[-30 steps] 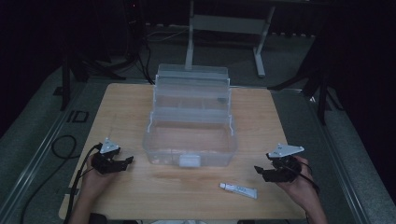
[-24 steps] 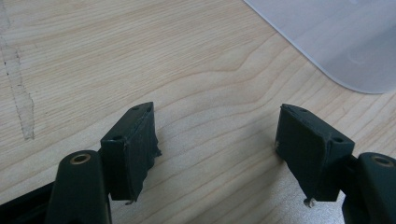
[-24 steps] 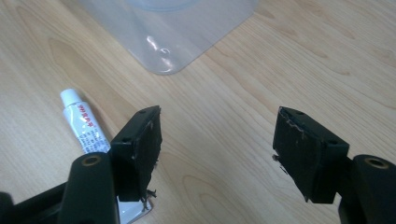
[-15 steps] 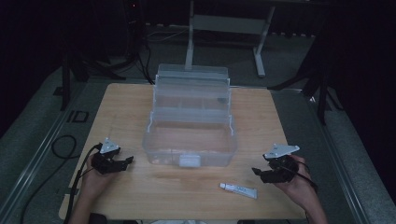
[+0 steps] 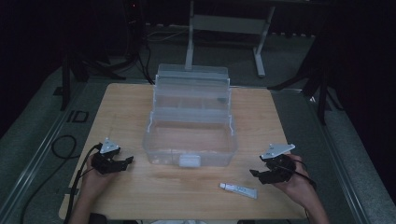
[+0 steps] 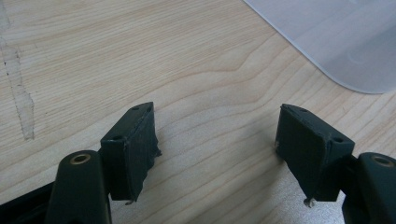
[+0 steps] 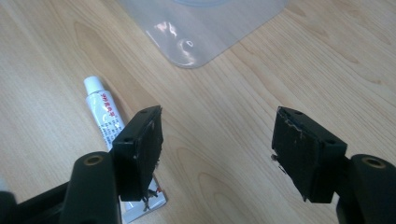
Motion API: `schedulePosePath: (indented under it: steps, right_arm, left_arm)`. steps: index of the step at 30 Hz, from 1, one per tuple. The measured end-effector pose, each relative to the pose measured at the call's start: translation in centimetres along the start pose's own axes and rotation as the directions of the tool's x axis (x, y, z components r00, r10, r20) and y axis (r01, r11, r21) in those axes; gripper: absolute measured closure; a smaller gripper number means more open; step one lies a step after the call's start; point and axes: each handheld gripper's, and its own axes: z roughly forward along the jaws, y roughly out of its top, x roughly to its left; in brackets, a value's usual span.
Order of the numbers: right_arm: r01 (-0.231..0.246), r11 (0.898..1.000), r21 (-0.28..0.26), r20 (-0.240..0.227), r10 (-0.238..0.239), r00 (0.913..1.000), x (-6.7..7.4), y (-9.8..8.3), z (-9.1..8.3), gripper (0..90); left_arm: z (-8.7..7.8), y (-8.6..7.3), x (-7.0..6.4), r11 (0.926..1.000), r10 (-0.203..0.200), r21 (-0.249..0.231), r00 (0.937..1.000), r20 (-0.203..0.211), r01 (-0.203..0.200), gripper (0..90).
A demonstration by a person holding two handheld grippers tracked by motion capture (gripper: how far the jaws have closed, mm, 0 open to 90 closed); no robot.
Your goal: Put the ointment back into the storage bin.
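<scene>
Risk first: your right gripper [image 5: 261, 174] has its jaws spread wide with nothing between them, and in the right gripper view the tube [image 7: 111, 129] runs under the jaw at 9 o'clock rather than sitting in the gap. Judged from that, closing now would catch only the tube's edge, or push it sliding along the smooth table [image 5: 121, 102], since it lies flat and looks light. A pinch across the soft body could also squeeze it; the white cap [image 7: 93, 84] end looks the firmer place to hold.

Second risk: the clear box [image 5: 189, 140] stands open just beyond the tube, its rounded corner [image 7: 194, 46] near the jaws at 12 o'clock. A careless lift could knock the box wall.

Position: in the high view the tube [image 5: 239, 190] lies on the table at 9 o'clock of your right gripper, close but apart from it, and at 5 o'clock of the box front.

Your left gripper [image 5: 122, 163] is likewise spread and empty, resting low at 9 o'clock of the box, with only bare wood between its jaws
</scene>
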Motion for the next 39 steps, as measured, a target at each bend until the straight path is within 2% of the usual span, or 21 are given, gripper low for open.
schedulePosePath:
  steps: [7,12,21,32,39]
  right_arm:
    - [0.024,1.0,0.008,-0.028,-0.024,0.9993,0.2,0.5,0.0,34.0]
    - [0.057,0.998,0.022,-0.059,-0.056,0.9967,0.4,1.0,0.1,38.1]
    - [0.09,0.995,0.042,-0.091,-0.086,0.9922,0.9,1.5,0.3,42.5]
    - [0.143,0.987,0.07,-0.144,-0.132,0.9807,1.5,2.2,0.8,48.1]
    - [0.185,0.978,0.094,-0.173,-0.166,0.9708,1.9,2.8,1.1,50.2]
  left_arm:
    - [0.0,0.0,0.0,1.0,0.0,0.0,1.0,0.0,0.0,29.7]
    - [0.0,0.0,0.0,1.0,0.0,0.0,1.0,0.0,0.0,29.7]
    - [0.0,0.0,0.0,1.0,0.0,0.0,1.0,0.0,0.0,29.7]
    - [0.0,0.0,0.0,1.0,0.0,0.0,1.0,0.0,0.0,29.7]
    - [0.0,0.0,0.0,1.0,0.0,0.0,1.0,0.0,0.0,29.7]
